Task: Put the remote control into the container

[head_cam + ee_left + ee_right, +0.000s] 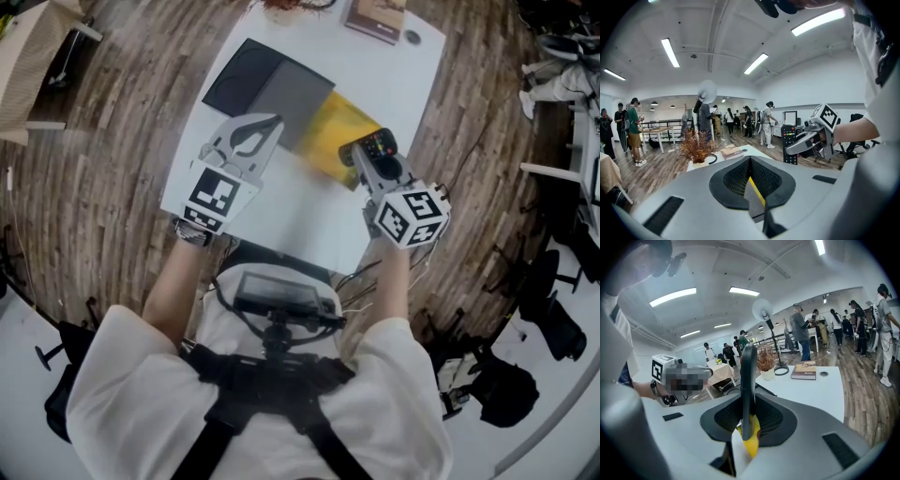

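My right gripper [373, 167] is shut on the black remote control [381, 146], whose coloured buttons face up. It holds the remote above the yellow end of the container [339, 131]. The container lies flat on the white table [300, 220], with a dark part [246, 77] and a grey part [296, 101]. In the right gripper view the remote [747, 376] stands edge-on between the jaws, with yellow below it. My left gripper [270, 123] hovers over the grey part with its fingers together and nothing in them. The left gripper view shows the remote [789, 143] held off to the right.
A book [376, 17], a dried plant [295, 5] and a small round disc [412, 37] sit at the table's far edge. Wooden floor surrounds the table. Several people stand in the room behind, and a fan on a stand [769, 329] is beyond the table.
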